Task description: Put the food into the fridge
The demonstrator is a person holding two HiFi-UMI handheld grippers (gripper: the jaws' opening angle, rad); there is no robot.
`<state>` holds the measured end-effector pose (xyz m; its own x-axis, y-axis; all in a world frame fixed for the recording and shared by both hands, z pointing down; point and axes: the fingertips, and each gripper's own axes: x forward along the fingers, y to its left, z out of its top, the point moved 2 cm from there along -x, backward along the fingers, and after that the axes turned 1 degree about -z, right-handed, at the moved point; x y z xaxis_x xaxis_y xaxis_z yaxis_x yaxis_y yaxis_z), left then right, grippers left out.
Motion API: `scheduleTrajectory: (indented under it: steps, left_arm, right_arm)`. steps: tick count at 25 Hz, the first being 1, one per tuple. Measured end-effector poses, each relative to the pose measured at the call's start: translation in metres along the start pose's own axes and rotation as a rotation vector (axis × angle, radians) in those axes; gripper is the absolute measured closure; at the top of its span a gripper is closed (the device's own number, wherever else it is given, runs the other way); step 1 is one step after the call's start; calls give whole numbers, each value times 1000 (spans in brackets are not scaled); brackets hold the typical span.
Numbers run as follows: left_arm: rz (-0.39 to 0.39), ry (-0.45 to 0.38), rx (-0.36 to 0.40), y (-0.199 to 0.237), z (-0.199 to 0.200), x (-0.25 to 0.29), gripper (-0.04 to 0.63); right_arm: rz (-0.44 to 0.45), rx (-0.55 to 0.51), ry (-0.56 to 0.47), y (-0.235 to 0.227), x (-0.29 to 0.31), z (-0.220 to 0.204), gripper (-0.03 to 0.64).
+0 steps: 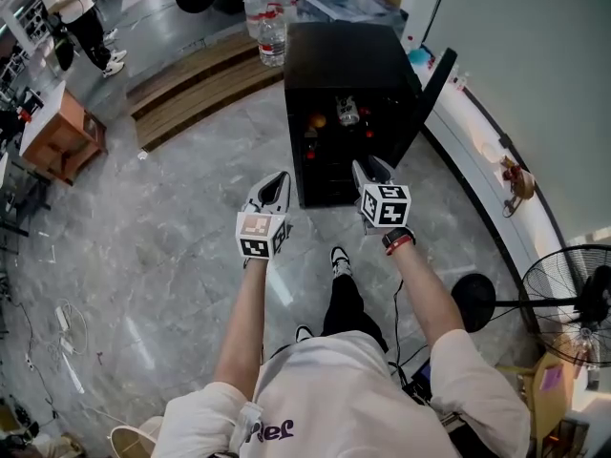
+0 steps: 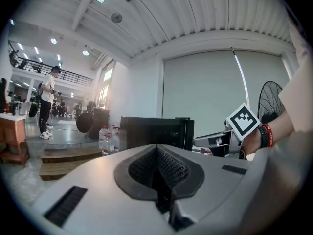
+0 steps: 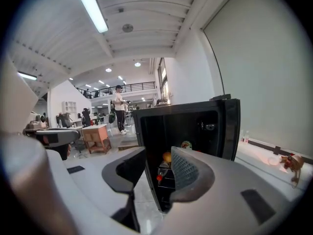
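A small black fridge [image 1: 348, 65] stands on the grey floor with its door [image 1: 434, 79] swung open to the right. On its shelves lie an orange fruit [image 1: 319, 120], a can [image 1: 347, 113] and small red items [image 3: 159, 177]. My right gripper [image 1: 370, 170] hovers just in front of the opening, open, with nothing between its pads; the fridge interior [image 3: 186, 126] and the orange fruit [image 3: 167, 156] show through the gap. My left gripper [image 1: 277, 181] hangs left of the fridge, shut and empty. In the left gripper view the pads [image 2: 157, 168] meet, with the fridge [image 2: 154, 131] beyond.
Water bottles [image 1: 270, 22] stand behind the fridge beside wooden steps [image 1: 200, 79]. A wooden table [image 1: 57, 132] and a person [image 1: 81, 17] are at the far left. A white ledge [image 1: 487, 151] with a small toy [image 1: 518, 181] runs along the right wall; a standing fan [image 1: 563, 294] is at right.
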<state>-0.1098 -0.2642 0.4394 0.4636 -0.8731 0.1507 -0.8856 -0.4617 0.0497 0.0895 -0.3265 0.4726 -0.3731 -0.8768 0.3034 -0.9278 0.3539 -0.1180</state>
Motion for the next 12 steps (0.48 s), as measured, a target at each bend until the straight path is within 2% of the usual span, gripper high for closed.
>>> scheduleTrajectory:
  steps: [12]
  left_arm:
    - [41,-42,6,-20,31,-59,578]
  right_arm:
    - [-15,45,-62,27,-83,12,489]
